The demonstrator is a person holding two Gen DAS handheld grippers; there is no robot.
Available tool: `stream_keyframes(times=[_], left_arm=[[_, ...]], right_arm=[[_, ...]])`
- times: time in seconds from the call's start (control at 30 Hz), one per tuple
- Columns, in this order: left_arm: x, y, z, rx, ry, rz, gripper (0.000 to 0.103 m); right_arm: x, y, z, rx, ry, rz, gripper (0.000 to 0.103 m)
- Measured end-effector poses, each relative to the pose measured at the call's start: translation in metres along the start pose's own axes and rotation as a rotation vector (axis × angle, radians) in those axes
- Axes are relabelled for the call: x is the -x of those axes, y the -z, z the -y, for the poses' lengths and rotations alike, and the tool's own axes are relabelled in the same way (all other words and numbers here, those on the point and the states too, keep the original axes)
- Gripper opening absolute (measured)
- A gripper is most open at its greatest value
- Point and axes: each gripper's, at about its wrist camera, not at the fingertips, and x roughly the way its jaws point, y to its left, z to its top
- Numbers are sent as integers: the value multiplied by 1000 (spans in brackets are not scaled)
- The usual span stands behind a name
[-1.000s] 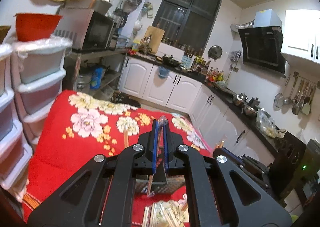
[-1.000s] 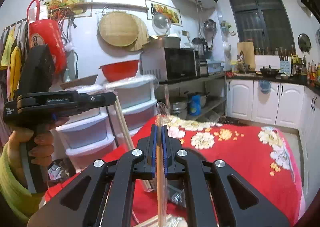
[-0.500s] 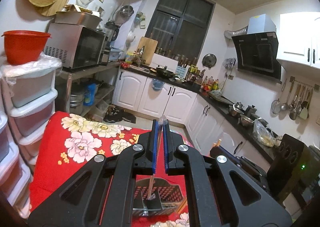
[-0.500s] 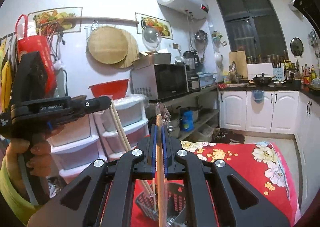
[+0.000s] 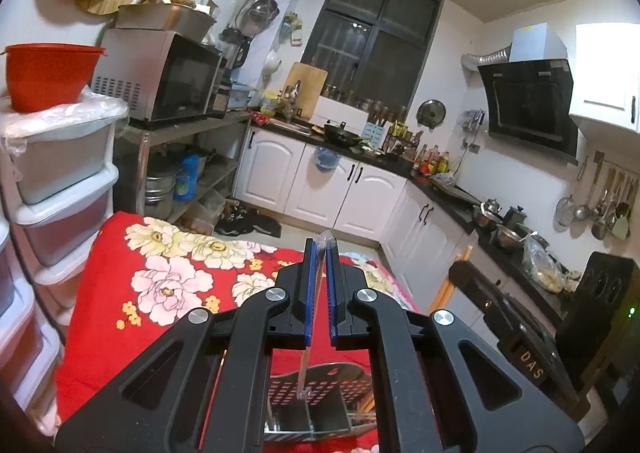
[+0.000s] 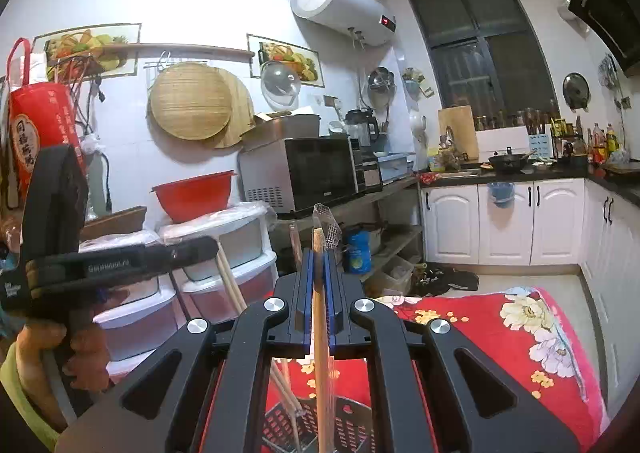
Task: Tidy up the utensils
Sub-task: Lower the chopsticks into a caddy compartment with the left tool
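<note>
Right wrist view: both grippers have drifted over the holder point(image 6: 352, 427) since a second ago, so the drop looks close. Right gripper point(image 6: 319, 293) pinches wrapped chopsticks point(image 6: 320, 353); left gripper point(image 5: 319, 285) is clamped on a similar wrapped pair point(image 5: 310, 337). Red floral cloth point(image 5: 132, 317) underneath, cluttered kitchen, microwave point(image 5: 160, 77) on a shelf.

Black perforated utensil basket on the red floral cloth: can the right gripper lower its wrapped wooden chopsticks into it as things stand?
Probably yes. The right gripper is shut on the wrapped wooden chopsticks, whose lower end hangs over the black perforated utensil basket. The left gripper's chopsticks angle in from the side, leaving room.
</note>
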Motion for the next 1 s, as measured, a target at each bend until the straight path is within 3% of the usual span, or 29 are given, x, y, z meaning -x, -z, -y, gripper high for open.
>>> stream_keyframes(times=[0.63,1.0], left_arm=[[-41,60,-36,40,7,-111,1],[-45,86,-34,22,2,-124,1]], right_arm=[[-33,69,-10,6,80,-98,5],[-16,91,-12,76,180,-61,5]])
